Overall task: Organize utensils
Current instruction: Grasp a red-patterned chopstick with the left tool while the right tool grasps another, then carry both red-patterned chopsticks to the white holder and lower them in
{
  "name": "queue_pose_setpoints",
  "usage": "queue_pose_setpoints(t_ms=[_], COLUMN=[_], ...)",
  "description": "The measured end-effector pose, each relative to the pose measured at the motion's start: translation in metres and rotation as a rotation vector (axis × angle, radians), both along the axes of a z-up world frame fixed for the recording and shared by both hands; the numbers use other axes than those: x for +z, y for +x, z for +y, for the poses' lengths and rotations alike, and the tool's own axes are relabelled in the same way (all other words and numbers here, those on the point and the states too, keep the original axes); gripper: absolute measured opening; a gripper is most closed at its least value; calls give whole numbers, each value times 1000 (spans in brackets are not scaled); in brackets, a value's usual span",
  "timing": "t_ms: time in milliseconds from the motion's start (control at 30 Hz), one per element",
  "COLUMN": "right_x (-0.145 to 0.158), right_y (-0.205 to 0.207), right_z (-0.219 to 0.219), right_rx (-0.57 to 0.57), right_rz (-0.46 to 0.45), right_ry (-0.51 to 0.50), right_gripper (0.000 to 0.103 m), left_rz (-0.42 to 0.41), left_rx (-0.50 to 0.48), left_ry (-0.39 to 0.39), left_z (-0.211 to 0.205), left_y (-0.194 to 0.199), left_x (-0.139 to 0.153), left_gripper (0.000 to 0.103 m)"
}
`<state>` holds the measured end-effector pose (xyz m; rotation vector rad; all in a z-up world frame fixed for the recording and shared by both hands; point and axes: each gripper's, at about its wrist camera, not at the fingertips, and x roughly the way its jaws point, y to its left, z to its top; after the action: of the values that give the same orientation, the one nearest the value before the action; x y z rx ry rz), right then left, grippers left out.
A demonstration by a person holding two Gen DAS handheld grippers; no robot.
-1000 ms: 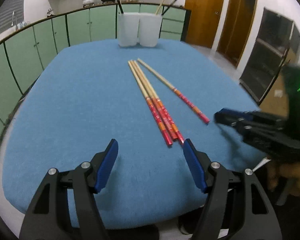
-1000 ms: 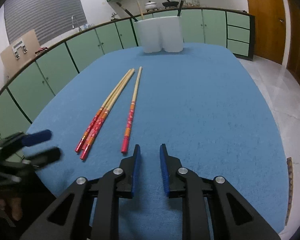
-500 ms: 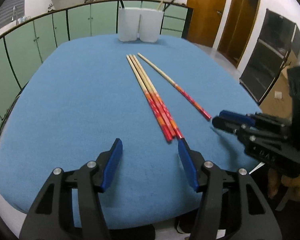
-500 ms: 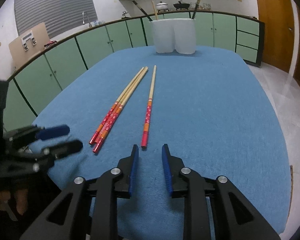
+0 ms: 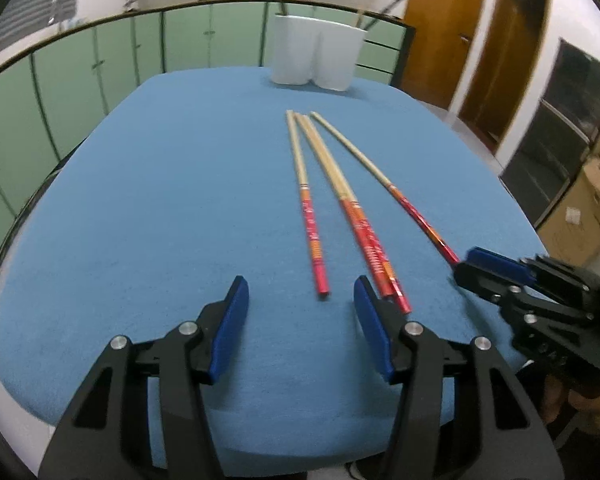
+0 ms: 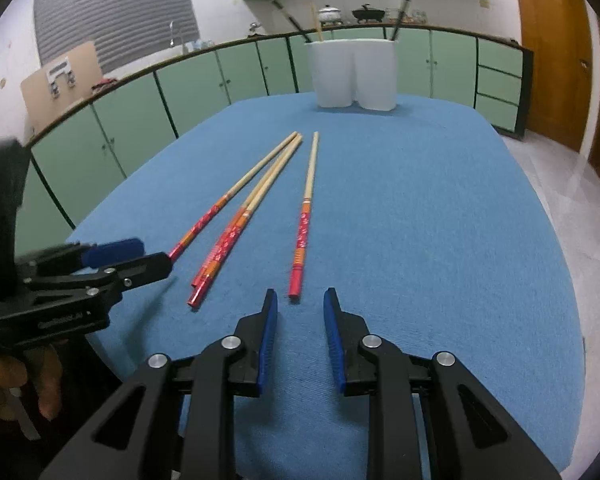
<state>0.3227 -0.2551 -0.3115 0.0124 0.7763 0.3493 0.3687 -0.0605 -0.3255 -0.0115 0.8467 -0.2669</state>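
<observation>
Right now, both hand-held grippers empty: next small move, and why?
Probably ease the right hand-held gripper forward over the single chopstick. Its red end lies just ahead of the open jaws, apart from the other chopsticks, so a clean pinch looks likely.

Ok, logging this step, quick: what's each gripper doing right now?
Left gripper: open, holding nothing; a chopstick end lies just ahead of it.
Right gripper: open, narrower gap, holding nothing.

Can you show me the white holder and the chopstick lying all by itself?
white holder (image 6: 354, 76), right wrist view, front wall.
lone chopstick (image 6: 305, 220), right wrist view, red handle part.
</observation>
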Motion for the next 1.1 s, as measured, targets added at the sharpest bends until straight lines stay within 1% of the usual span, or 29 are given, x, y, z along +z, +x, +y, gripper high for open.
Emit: queue_pose_setpoints(t_ms=[67,167,200,233,300,333,367,400,567,667,767,900,967,1100], right_x=[-1,-4,-4,-4,-5,-5,-4,-4,6,17,39,82,106,143], right_y=[0,1,2,3,4,5,5,5,0,-7,-18,-29,-31,-27], right_z=[1,3,3,3,2,0,-1,-2,-7,-14,-18,-25,-28,-26], right_rx=[0,-1,-1,-5,-13,-17,-19,-18,-20,-25,-20,-21,-20,-3], right_rz=[-15,-33,-36,-39,-41,-38,-33,-30,-25,-26,-46,-107,-139,-190], right_ry=[-8,-17,-16,-18,-19,-13,-7,-2,26,53,68,93,113,125], right_gripper=[24,23,23,21,16,12,7,6,6,6,6,6,6,6], left_rz=[-13,-41,-44,-50,-50,-46,-40,-33,-16,-35,-61,-106,-137,-190], left_rx=[-14,-17,-15,-10,-1,2,5,5,7,14,15,17,24,26], left_ry=[0,27,26,28,18,6,-6,-16,-53,-81,-99,-105,-120,-146], left_z=[-3,-9,-7,-7,-3,-1,2,3,9,15,23,33,40,52], left_y=[2,3,-1,0,1,2,3,4,1,-8,-18,-30,-35,-40], left_x=[-3,-7,-8,-8,-8,-8,-7,-7,0,19,43,75,94,126], left_gripper=[54,53,51,47,29,23,13,5,5,5,5,5,5,5])
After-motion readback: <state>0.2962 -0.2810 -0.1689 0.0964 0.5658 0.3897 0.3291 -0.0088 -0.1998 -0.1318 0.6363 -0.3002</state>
